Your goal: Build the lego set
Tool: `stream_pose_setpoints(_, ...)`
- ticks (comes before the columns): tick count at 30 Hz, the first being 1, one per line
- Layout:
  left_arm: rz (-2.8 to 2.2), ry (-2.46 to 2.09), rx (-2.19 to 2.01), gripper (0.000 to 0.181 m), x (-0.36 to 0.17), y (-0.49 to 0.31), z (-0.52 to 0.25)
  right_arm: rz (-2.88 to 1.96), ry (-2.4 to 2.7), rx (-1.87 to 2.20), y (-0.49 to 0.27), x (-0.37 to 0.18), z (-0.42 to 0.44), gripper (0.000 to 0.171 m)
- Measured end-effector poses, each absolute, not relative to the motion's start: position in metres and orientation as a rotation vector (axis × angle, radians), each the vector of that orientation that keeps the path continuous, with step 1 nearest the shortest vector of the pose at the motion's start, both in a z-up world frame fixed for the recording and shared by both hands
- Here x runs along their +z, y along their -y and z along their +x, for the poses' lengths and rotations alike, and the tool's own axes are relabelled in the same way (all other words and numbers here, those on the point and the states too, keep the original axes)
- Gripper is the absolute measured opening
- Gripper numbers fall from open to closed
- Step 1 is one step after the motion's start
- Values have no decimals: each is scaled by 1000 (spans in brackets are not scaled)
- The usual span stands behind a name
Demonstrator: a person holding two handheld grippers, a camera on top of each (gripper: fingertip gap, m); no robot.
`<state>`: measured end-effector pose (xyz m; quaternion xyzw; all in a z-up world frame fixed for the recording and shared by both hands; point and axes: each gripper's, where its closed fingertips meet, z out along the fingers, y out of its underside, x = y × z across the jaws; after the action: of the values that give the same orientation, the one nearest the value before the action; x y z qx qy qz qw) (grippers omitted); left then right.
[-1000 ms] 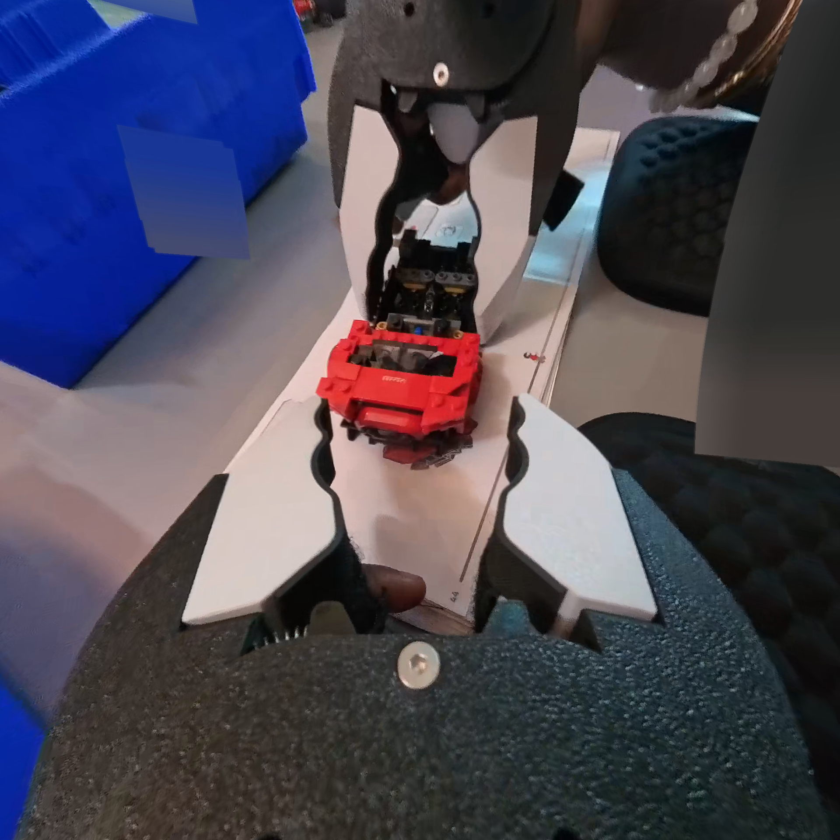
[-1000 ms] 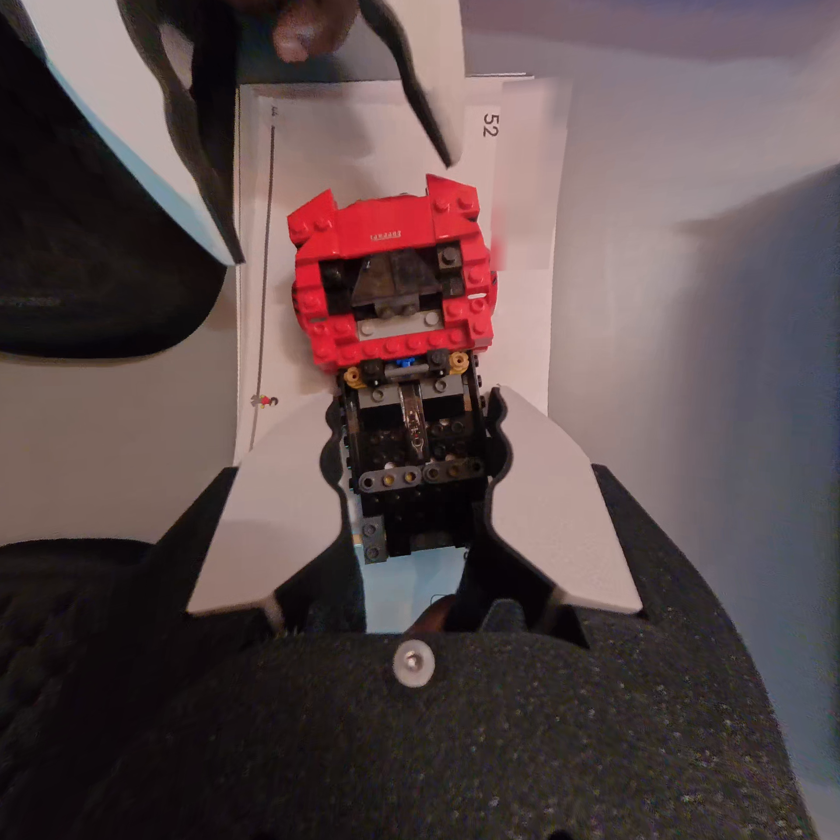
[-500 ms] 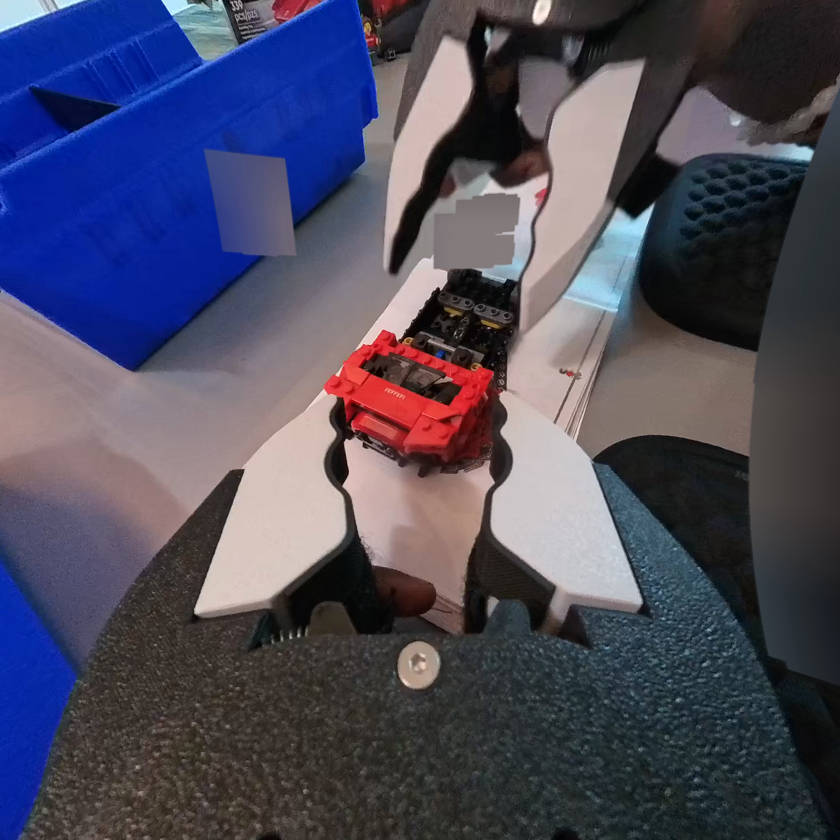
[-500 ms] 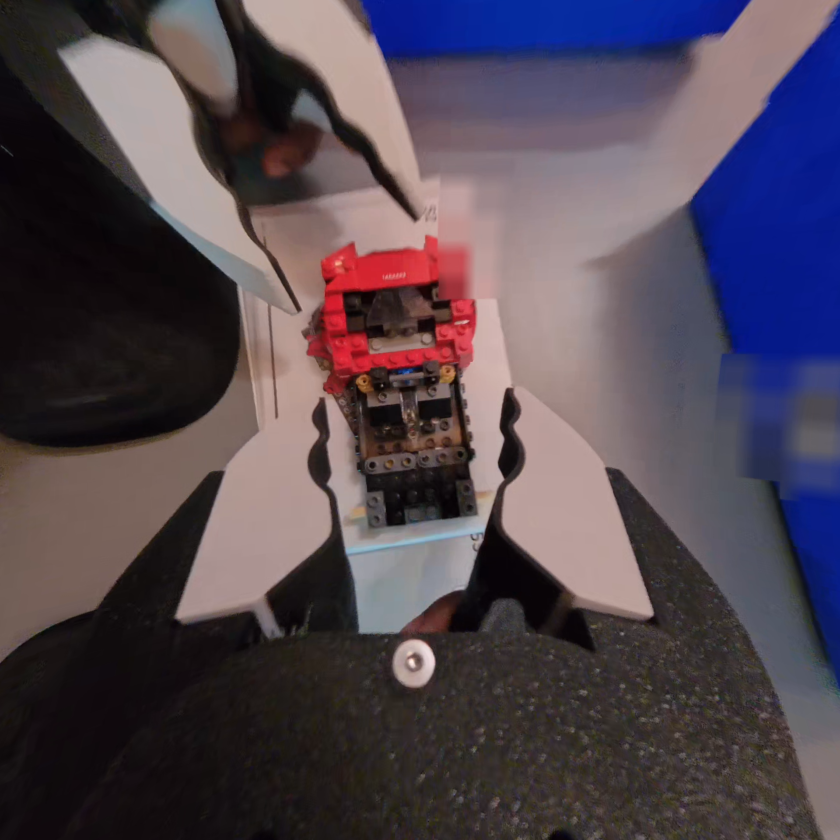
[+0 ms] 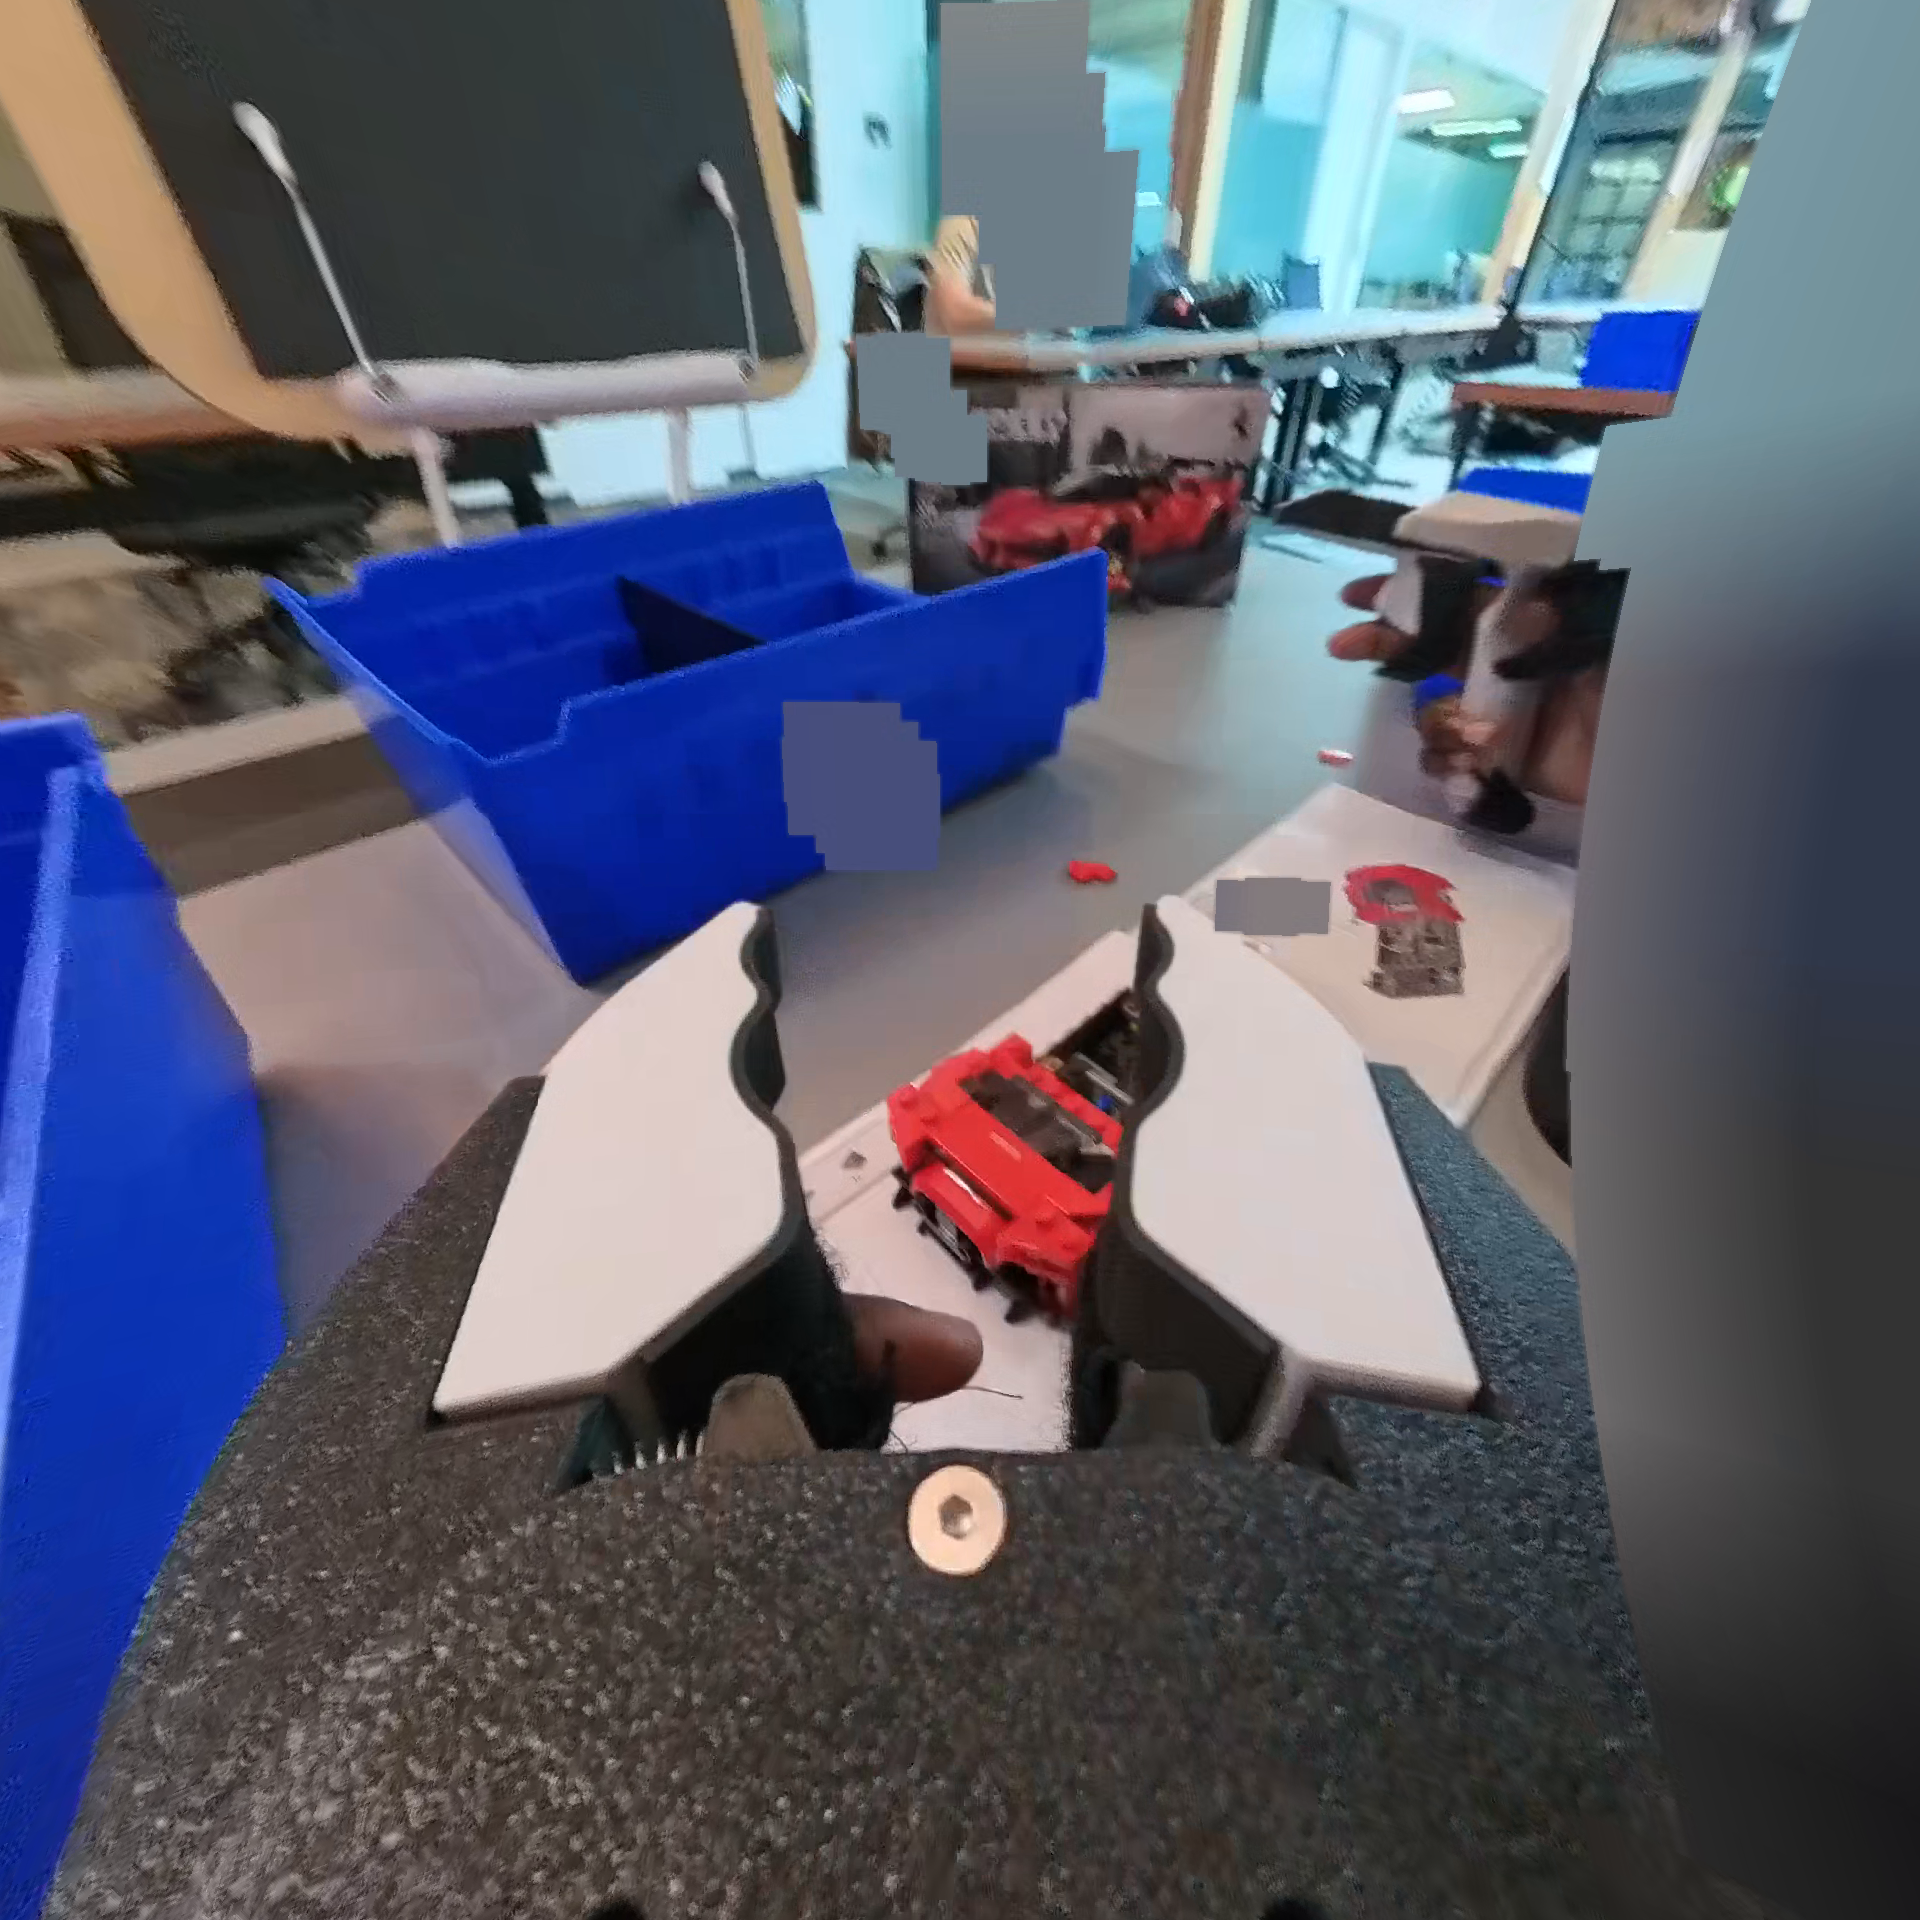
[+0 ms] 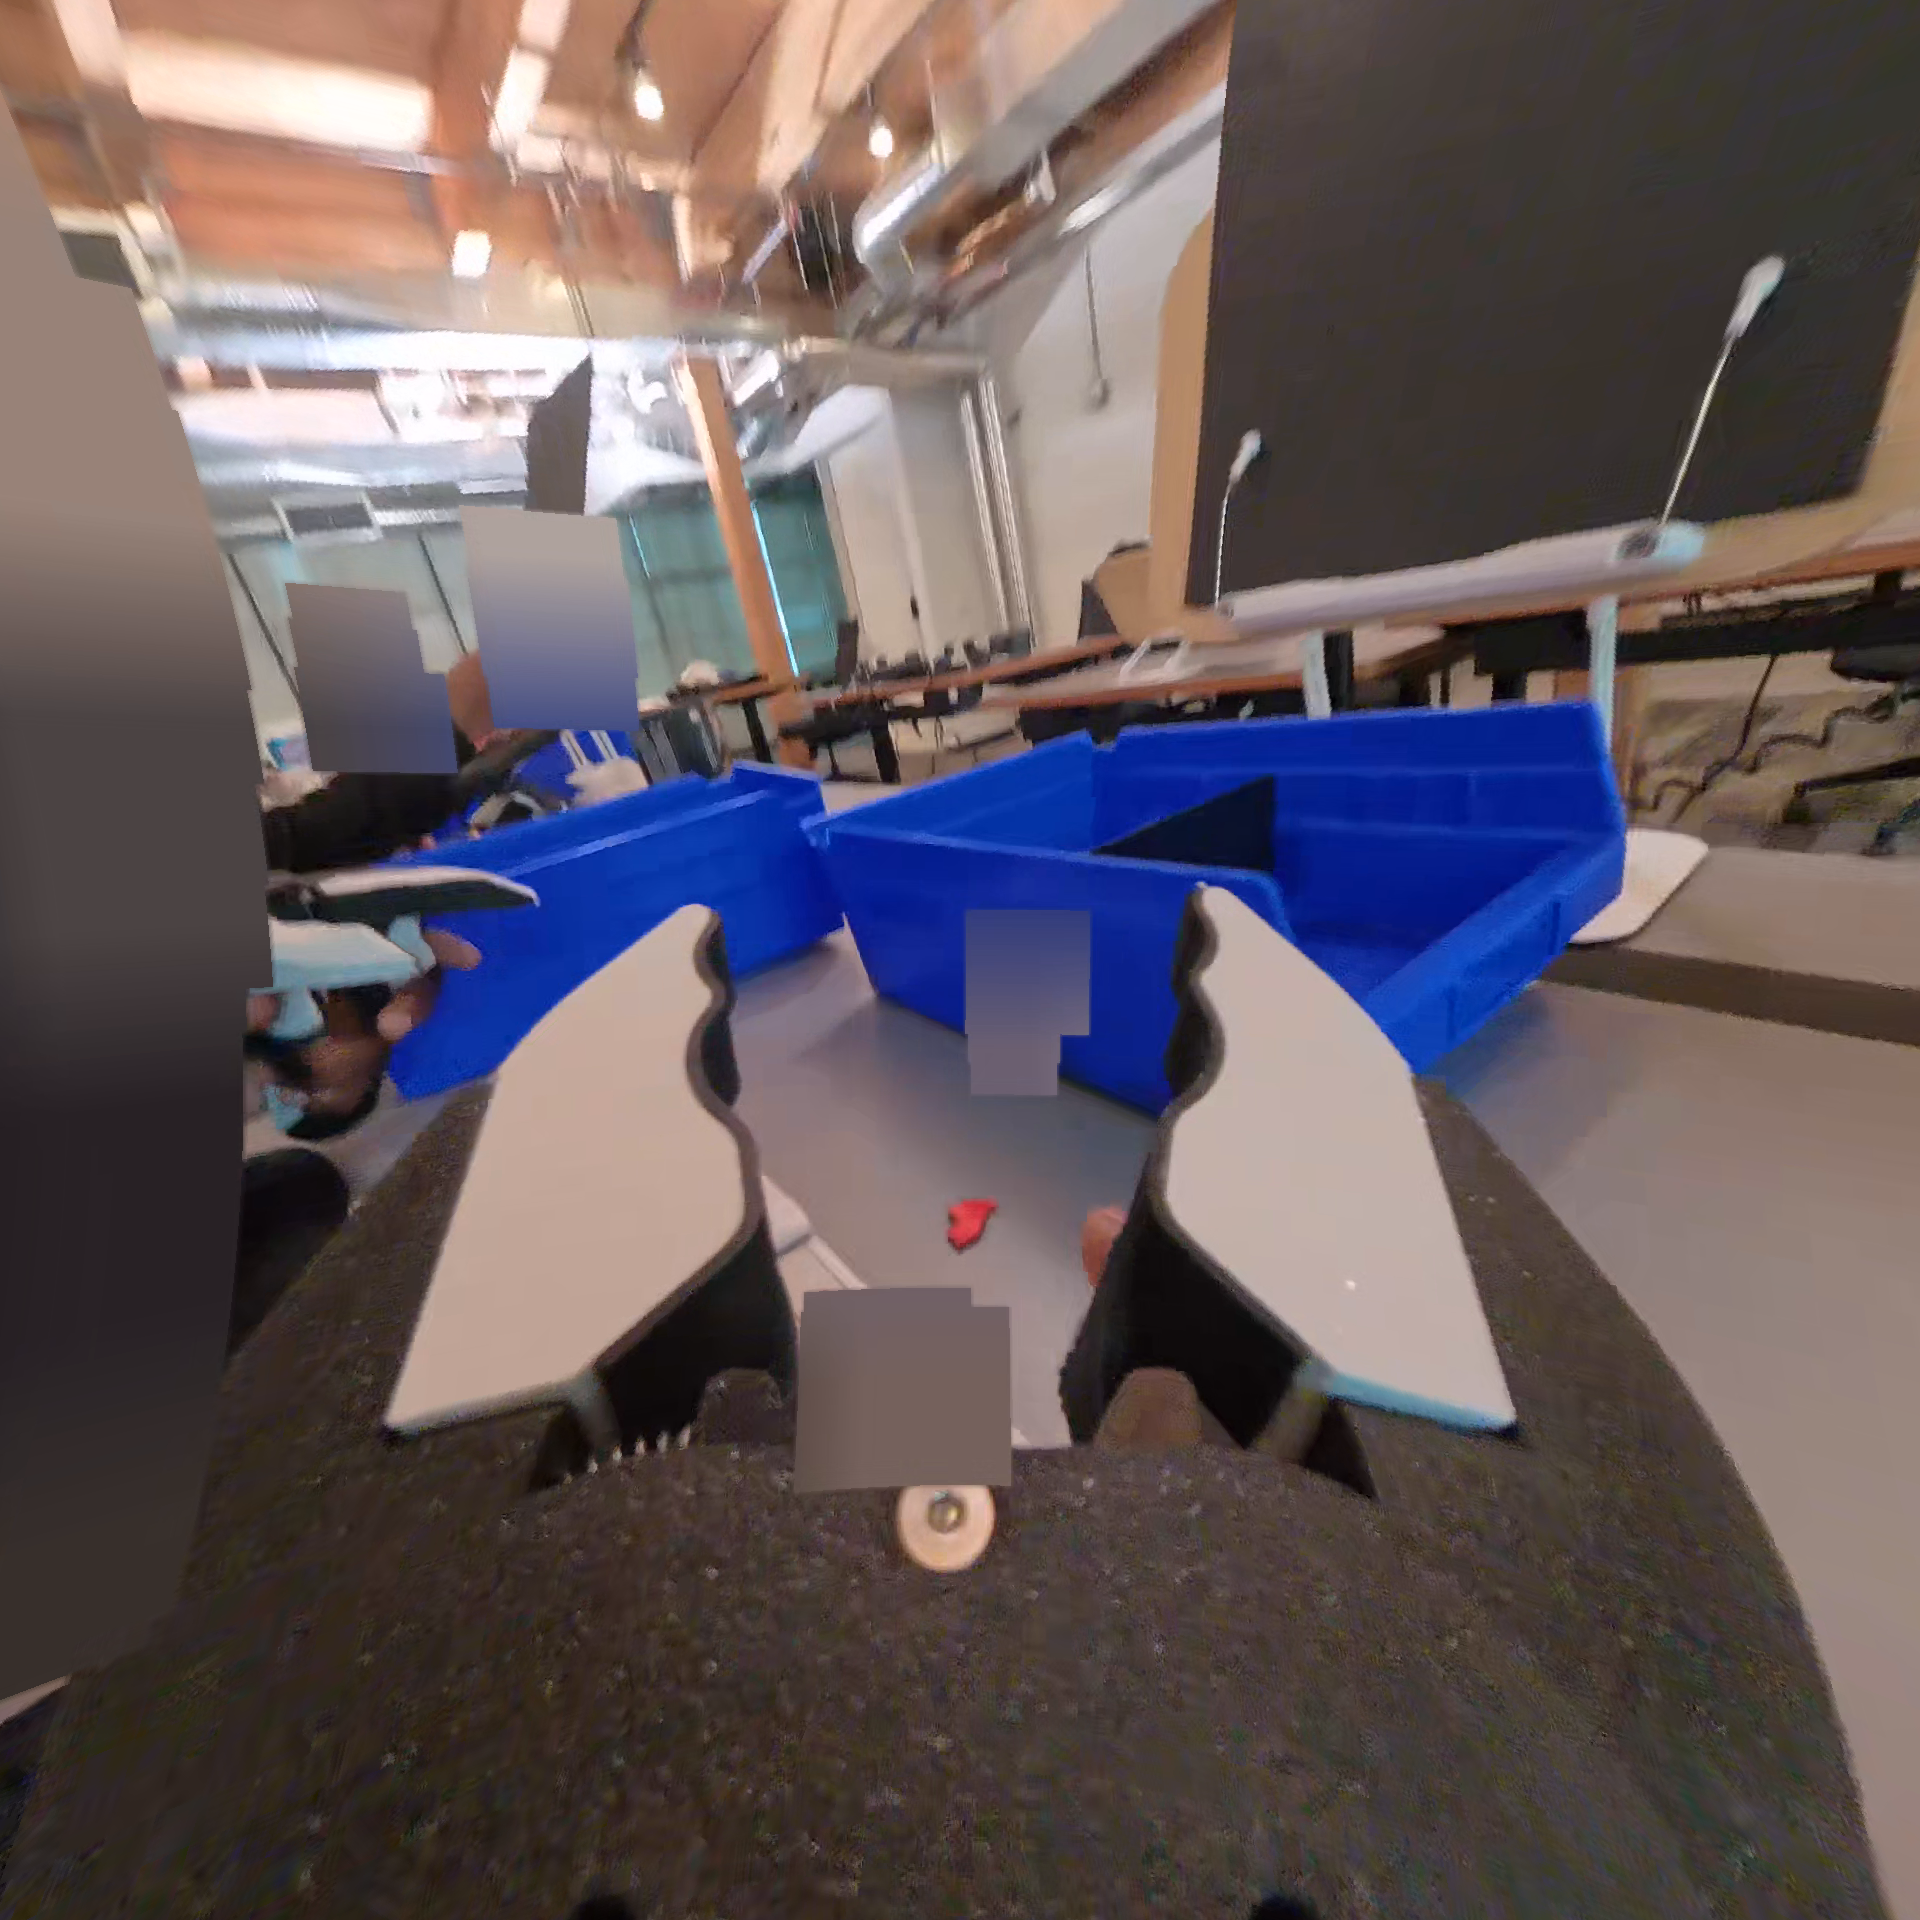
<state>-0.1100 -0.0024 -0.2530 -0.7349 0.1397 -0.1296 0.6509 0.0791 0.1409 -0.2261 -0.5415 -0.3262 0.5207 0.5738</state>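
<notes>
A grey table (image 5: 343, 966) in an open office carries two blue bins (image 5: 727, 717), with desks far behind. The half-built red and black lego car (image 5: 1013, 1153) lies on the instruction booklet (image 5: 1507, 935), seemingly tilted, near the left gripper (image 5: 956, 997), released. The right gripper (image 6: 951, 997) gapes over a loose red piece (image 6: 969, 1221).

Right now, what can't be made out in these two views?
- Lego car, left wrist view: rear hidden behind the left tongs' right finger.
- Right tongs, left wrist view: cut off by a grey patch.
- Small red piece: too small to identify.
- Blue bin: contents hidden by its walls.
</notes>
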Motion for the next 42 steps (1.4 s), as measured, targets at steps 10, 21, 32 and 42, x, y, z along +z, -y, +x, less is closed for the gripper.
stream_pose_setpoints(10,-1571,-337,-250,30,-259,3,-116,-1050,933,1028,-109,-209,72,60)
stream_pose_setpoints(21,-1433,-405,-126,5,-246,5,-119,-1166,720,996,-140,-210,95,29)
stream_pose_setpoints(32,-1389,-311,-142,121,-237,0,-124,-1173,531,979,-160,-203,101,145)
stream_pose_setpoints(42,-1444,-396,-186,131,-248,-1,-109,-1144,493,1055,-161,-196,109,140)
